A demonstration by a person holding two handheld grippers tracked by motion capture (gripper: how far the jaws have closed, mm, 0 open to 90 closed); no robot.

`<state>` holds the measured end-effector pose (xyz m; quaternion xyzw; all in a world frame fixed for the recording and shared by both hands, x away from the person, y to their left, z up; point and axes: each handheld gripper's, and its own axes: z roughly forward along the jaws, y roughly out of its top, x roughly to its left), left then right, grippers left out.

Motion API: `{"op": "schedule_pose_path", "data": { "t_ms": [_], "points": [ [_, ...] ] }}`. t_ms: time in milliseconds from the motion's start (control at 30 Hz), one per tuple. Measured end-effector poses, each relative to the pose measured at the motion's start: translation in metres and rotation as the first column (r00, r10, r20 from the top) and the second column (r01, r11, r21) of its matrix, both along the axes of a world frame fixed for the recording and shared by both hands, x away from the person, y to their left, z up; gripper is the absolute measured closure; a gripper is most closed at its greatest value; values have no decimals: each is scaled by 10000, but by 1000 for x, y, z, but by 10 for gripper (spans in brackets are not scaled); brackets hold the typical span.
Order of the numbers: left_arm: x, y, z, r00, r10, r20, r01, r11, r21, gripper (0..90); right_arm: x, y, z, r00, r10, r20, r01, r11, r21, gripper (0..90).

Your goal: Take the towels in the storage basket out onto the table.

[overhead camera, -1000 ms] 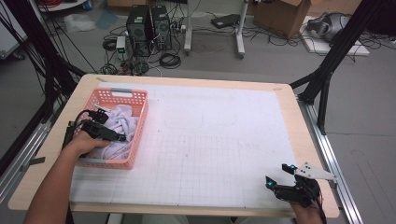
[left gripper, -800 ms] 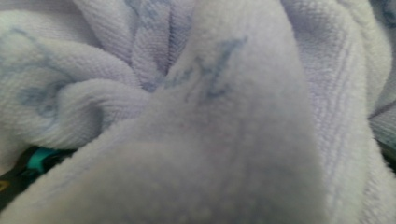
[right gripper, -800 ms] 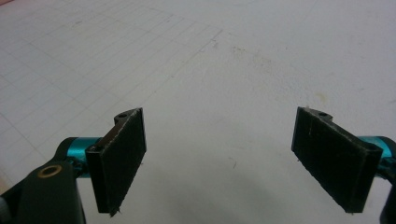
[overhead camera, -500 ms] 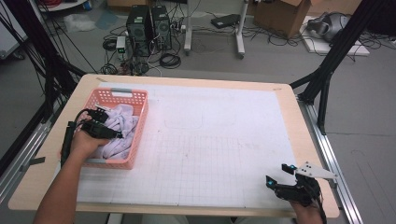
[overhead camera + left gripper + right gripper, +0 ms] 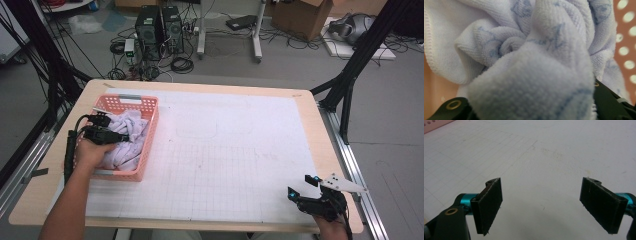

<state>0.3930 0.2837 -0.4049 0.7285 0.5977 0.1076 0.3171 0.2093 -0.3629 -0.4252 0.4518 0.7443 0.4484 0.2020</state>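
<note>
A pink plastic basket (image 5: 125, 102) stands at the table's left side and holds a crumpled pale blue-and-white towel (image 5: 134, 131). My left gripper (image 5: 116, 134) reaches into the basket from the left, and its jaws have just been closing on a bunched fold of the towel (image 5: 529, 65). That fold bulges between the jaws and hides the pads, with the basket wall (image 5: 627, 50) behind it. At the near right corner of the table my right gripper (image 5: 301, 187) is open over the white mat, nothing between its fingers (image 5: 489, 202).
A white gridded mat (image 5: 225, 150) covers most of the wooden table (image 5: 320, 125). A corner of the basket (image 5: 436, 124) shows far off in the right gripper view. Computer towers, cables and boxes sit on the floor beyond the far edge.
My left gripper has pushed a little further into the towel heap and its jaws have come together on a fold. The right gripper has stayed where it was.
</note>
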Motion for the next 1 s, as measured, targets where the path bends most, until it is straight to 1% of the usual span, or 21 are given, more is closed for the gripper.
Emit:
{"op": "schedule_pose_path", "data": {
  "t_ms": [33, 67, 133, 167, 200, 233, 267, 333, 367, 433, 500, 533, 633, 700, 733, 767, 800, 867, 900, 1000],
  "points": [
    [0, 2, 2, 9998, 73, 164, -71, 9999, -150, 617, 0, 0, 0, 10000, -5, -3, 5, 10000, 6, 172],
    [-1, 2, 3, 9996, 132, 248, -127, 9997, -192, 617, -1, -1, 1, 10000, -16, 41, 16, 10000, 26, 172],
    [-3, 5, 7, 9979, 270, 591, -247, 9989, -387, 617, -1, -1, 2, 10000, -27, 61, 27, 10000, 79, 172],
    [-5, 6, 9, 9956, 358, 867, -317, 9984, -479, 617, 0, -1, 2, 10000, -31, 66, 30, 10000, 91, 172],
    [-5, 7, 10, 9943, 350, 1011, -296, 9981, -542, 617, -1, -1, 2, 10000, -24, 23, 24, 10000, 89, 172],
    [-7, 7, 12, 9910, 467, 1251, -397, 9975, -580, 616, -1, 0, 2, 10000, 1, 33, -1, 10000, 54, 172],
    [-8, 8, 12, 9889, 532, 1389, -447, 9970, -637, 616, -1, 0, 1, 10000, 10, 46, -11, 10000, 52, 172],
    [-12, 9, 14, 9819, 653, 1777, -521, 9956, -781, 616, -1, 1, 1, 10000, 13, 21, -13, 10000, 60, 172],
    [-13, 11, 15, 9783, 664, 1961, -500, 9949, -877, 616, -1, 1, 1, 10000, 10, 50, -11, 10000, 42, 172],
    [-16, 12, 16, 9751, 618, 2129, -412, 9942, -997, 615, -1, 1, 2, 10000, -8, 60, 8, 10000, 75, 172],
    [-18, 13, 17, 9671, 622, 2468, -321, 9918, -1239, 613, -1, 2, 2, 10000, 1, 58, -1, 10000, 83, 172],
    [-19, 13, 18, 9630, 629, 2620, -304, 9916, -1261, 613, -1, 2, 2, 10000, 8, 48, -8, 10000, 65, 172],
    [-19, 15, 20, 9559, 790, 2829, -387, 9886, -1452, 612, -1, 4, 2, 9999, 69, 105, -69, 10000, 28, 172],
    [-21, 15, 20, 9491, 859, 3029, -424, 9881, -1475, 612, -2, 4, 3, 10000, 34, 31, -34, 10000, 35, 172],
    [-21, 16, 21, 9455, 866, 3139, -408, 9879, -1498, 612, -2, 4, 2, 10000, 26, 62, -27, 10000, 86, 172],
    [-21, 16, 21, 9455, 866, 3139, -408, 9879, -1498, 611, -2, 4, 2, 10000, 26, 62, -27, 10000, 86, 172],
    [-23, 16, 21, 9318, 933, 3509, -403, 9870, -1556, 609, -1, 3, 2, 10000, 16, 93, -16, 10000, 20, 172],
    [-26, 15, 22, 9170, 1046, 3849, -452, 9860, -1602, 607, -1, 2, 2, 10000, 11, 75, -12, 9999, 125, 172],
    [-26, 14, 23, 9117, 1098, 3959, -488, 9857, -1612, 607, -1, 2, 2, 10000, 5, 41, -6, 9998, 214, 172],
    [-28, 14, 25, 8981, 1139, 4247, -500, 9861, -1585, 608, 0, 1, 2, 10000, -9, 94, 6, 9996, 281, 172]
  ]
}}
